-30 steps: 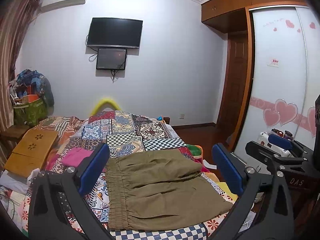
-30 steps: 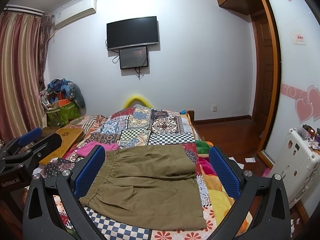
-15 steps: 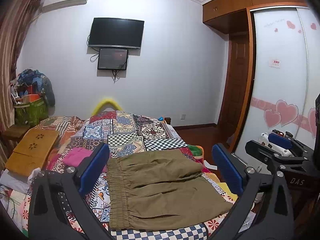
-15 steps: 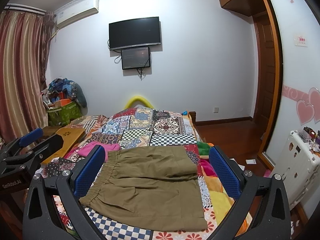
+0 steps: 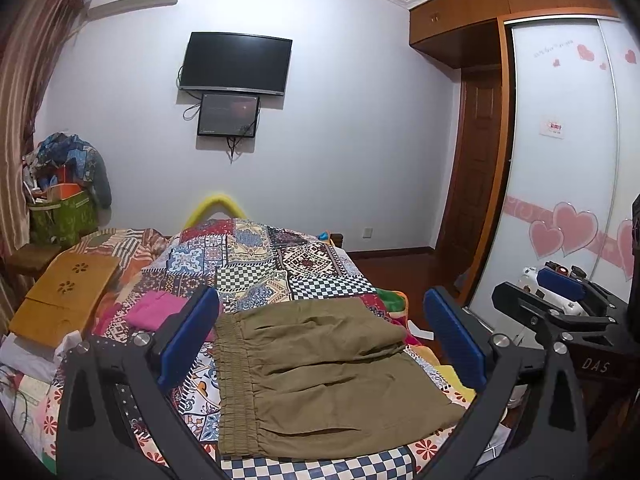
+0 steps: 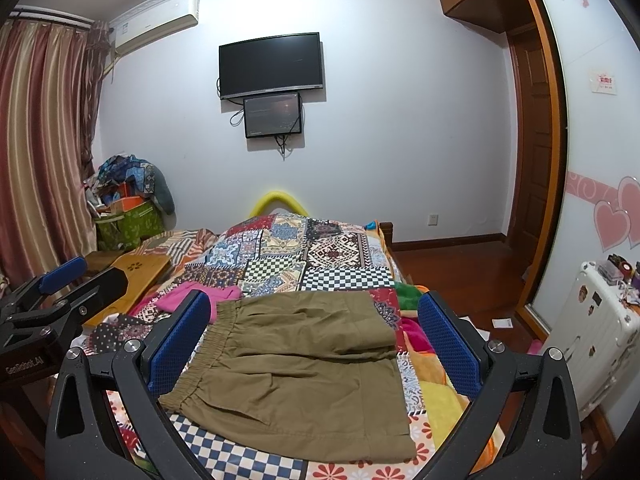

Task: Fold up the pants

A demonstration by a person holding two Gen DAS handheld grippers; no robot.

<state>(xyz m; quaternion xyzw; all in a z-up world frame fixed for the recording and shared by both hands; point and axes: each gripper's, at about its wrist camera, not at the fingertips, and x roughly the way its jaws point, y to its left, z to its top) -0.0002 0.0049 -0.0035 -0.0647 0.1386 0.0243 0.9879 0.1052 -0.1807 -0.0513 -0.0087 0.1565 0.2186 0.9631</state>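
Olive-brown pants [image 5: 320,372] [image 6: 296,364] lie folded flat on the near end of a patchwork bedspread [image 5: 260,256] [image 6: 304,248], elastic waistband to the left, a crease across the middle. My left gripper [image 5: 320,340] hovers open above and short of them, blue pads wide apart and empty. My right gripper [image 6: 314,340] is open too, held back over the pants with nothing between its pads. Each gripper shows at the edge of the other's view: the right gripper [image 5: 560,300] and the left gripper [image 6: 52,292].
A pink cloth [image 5: 156,308] [image 6: 192,296] lies just left of the pants. A wooden lap tray [image 5: 64,300] sits at the bed's left side. A white suitcase [image 6: 592,332] and sliding wardrobe [image 5: 568,152] stand on the right. Bags pile in the far left corner [image 6: 128,208].
Both grippers have tilted slightly upward and back, so the pants sit a little lower in each view. The pants themselves have not moved.
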